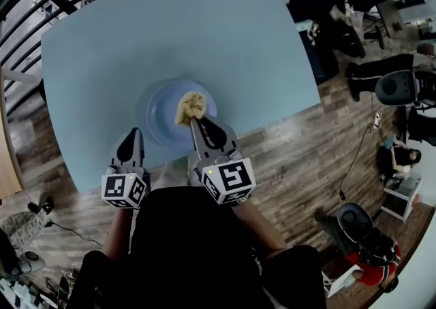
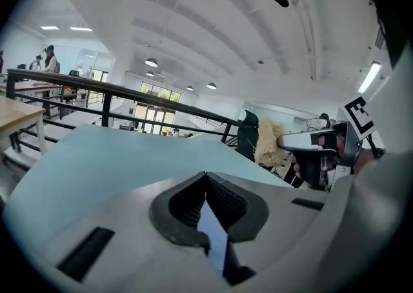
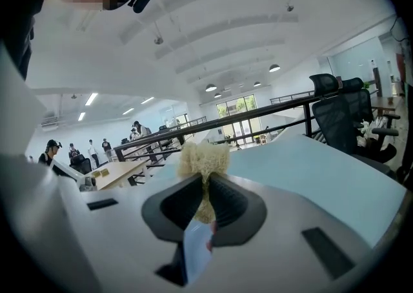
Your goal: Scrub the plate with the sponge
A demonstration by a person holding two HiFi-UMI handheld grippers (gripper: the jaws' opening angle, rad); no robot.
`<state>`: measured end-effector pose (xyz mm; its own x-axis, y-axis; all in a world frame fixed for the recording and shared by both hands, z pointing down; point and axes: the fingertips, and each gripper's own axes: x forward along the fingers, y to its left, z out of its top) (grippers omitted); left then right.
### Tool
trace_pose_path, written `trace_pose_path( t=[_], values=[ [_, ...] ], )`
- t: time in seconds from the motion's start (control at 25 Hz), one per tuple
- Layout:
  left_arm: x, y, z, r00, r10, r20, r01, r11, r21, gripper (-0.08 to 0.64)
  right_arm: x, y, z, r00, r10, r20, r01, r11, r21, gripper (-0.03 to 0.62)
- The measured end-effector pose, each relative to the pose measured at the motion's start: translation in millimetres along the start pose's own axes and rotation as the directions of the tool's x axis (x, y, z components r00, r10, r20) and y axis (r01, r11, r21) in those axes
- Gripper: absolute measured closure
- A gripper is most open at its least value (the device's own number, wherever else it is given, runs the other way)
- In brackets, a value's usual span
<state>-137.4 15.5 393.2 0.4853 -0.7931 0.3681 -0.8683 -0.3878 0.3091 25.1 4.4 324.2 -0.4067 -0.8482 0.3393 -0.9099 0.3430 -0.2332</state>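
Right gripper (image 1: 196, 120) has its jaws pressed close on the sponge (image 1: 191, 106), a rough yellowish wad that bulges out past the tips while its lower part is squeezed thin between the pads. Directly under and just ahead of those tips lies the plate (image 1: 155, 114), round and blue, with the sponge over its middle. The plate itself sits on the pale blue table (image 1: 170, 35), which stretches well beyond the tips.

Beside this gripper, on its left, the left gripper (image 1: 134, 132) rests with its tips at the plate's near-left rim. Its own view shows the jaws meeting at the tips with nothing caught between them.

Judging by this, the scrubbing step is in hand: the sponge is gripped and brought over the plate. Whether it is pressing on the plate or hanging just above it is hard to tell, since from overhead the wad hides the contact and the side view from the left gripper is too small to settle it.

The next move calls for keeping the sponge pushed down and rubbing it across the plate from middle to rim. With the plate lying loose on a smooth table, the left gripper will likely need to steady the rim so it does not slide
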Motion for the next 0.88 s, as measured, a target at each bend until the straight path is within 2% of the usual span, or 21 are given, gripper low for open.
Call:
trace_pose_path(
  t=[0.24, 0.4, 0.6, 0.88],
  values=[
    [16, 17, -22, 0.999, 0.034, -0.042, -0.034, 0.999, -0.007, 0.557, 22, -3, -29, 0.998, 0.016, -0.057, -0.015, 1.000, 0.007, 0.558],
    [22, 26, -42, 0.994, 0.067, -0.083, -0.071, 0.997, -0.043, 0.557, 35, -6, -51, 0.994, 0.033, -0.108, -0.032, 0.999, 0.017, 0.558],
    [42, 21, -65, 0.984, 0.071, -0.161, -0.087, 0.992, -0.094, 0.557, 54, -30, -68, 0.985, 0.045, -0.169, -0.042, 0.999, 0.022, 0.558],
    [55, 25, -101, 0.962, 0.080, -0.262, -0.119, 0.983, -0.137, 0.555, 77, -42, -85, 0.975, 0.061, -0.213, -0.058, 0.998, 0.021, 0.558]
  ],
)
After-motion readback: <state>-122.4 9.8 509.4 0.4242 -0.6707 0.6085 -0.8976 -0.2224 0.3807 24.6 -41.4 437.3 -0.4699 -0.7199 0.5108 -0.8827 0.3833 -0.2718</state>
